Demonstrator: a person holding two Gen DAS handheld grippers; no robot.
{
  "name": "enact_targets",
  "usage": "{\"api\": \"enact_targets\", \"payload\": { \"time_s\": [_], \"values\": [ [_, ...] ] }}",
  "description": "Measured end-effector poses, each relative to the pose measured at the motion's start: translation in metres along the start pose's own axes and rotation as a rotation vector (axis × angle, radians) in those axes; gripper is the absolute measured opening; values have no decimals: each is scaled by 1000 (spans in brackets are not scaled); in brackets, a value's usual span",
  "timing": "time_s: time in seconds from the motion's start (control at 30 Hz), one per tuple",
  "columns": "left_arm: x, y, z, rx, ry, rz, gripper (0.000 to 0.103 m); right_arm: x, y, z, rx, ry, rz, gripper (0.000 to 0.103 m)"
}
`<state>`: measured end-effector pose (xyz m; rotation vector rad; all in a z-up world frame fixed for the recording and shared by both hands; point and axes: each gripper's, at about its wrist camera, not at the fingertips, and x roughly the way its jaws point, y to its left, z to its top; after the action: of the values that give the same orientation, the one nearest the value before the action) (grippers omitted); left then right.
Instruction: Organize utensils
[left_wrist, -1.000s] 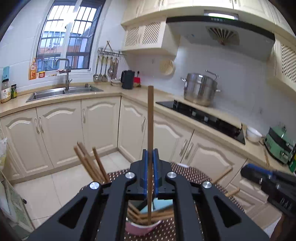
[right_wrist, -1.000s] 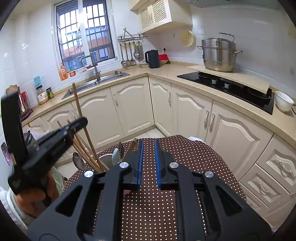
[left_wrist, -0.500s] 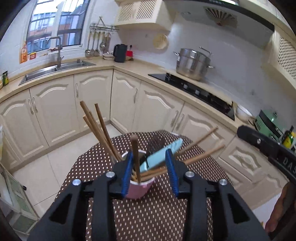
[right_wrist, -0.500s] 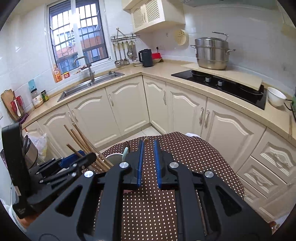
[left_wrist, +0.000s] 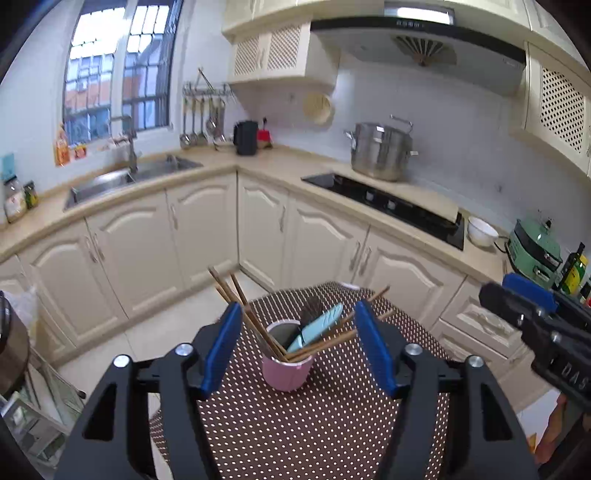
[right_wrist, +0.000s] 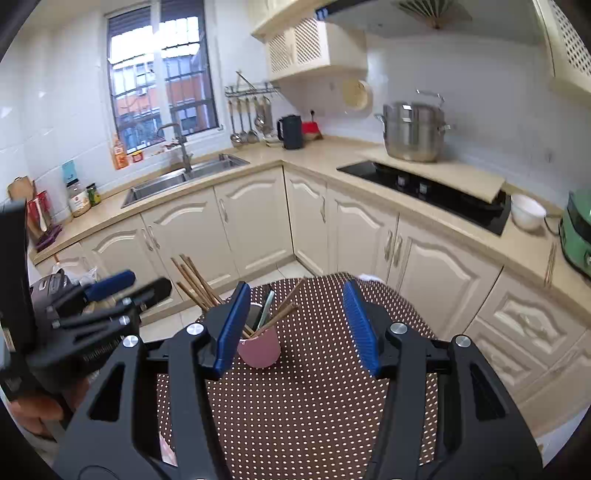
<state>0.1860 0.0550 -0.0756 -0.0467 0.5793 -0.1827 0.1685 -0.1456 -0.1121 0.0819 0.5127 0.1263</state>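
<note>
A pink cup (left_wrist: 287, 373) stands on a brown polka-dot table (left_wrist: 295, 435). It holds several wooden chopsticks (left_wrist: 236, 302) and a light blue utensil (left_wrist: 317, 325). My left gripper (left_wrist: 299, 347) is open and empty, a little above and behind the cup. My right gripper (right_wrist: 295, 325) is open and empty, with the cup (right_wrist: 260, 350) just behind its left finger (right_wrist: 231, 328). The right gripper also shows at the right edge of the left wrist view (left_wrist: 532, 314), and the left gripper at the left of the right wrist view (right_wrist: 107, 299).
Cream kitchen cabinets (left_wrist: 207, 236) wrap around behind the table, with a sink (left_wrist: 110, 181), a black cooktop (left_wrist: 384, 203), a steel pot (left_wrist: 380, 151) and a white bowl (left_wrist: 480, 230) on the counter. Tiled floor (left_wrist: 159, 332) lies to the table's left.
My left gripper let go of a chopstick into the cup, opened wide and drew back. My right gripper went from shut to open.
</note>
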Motion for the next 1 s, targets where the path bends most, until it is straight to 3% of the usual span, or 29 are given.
{"api": "enact_targets", "payload": {
  "time_s": [0.17,0.43,1.0],
  "values": [
    [-45,-20,12,1,-82,56,69,-27,-6,2,-40,-11,28,62],
    [-97,-63,9,6,-110,66,78,-77,-23,-2,-72,-30,39,75],
    [-162,-100,-3,56,-214,106,81,-143,-34,-7,-96,-149,64,83]
  ]
}}
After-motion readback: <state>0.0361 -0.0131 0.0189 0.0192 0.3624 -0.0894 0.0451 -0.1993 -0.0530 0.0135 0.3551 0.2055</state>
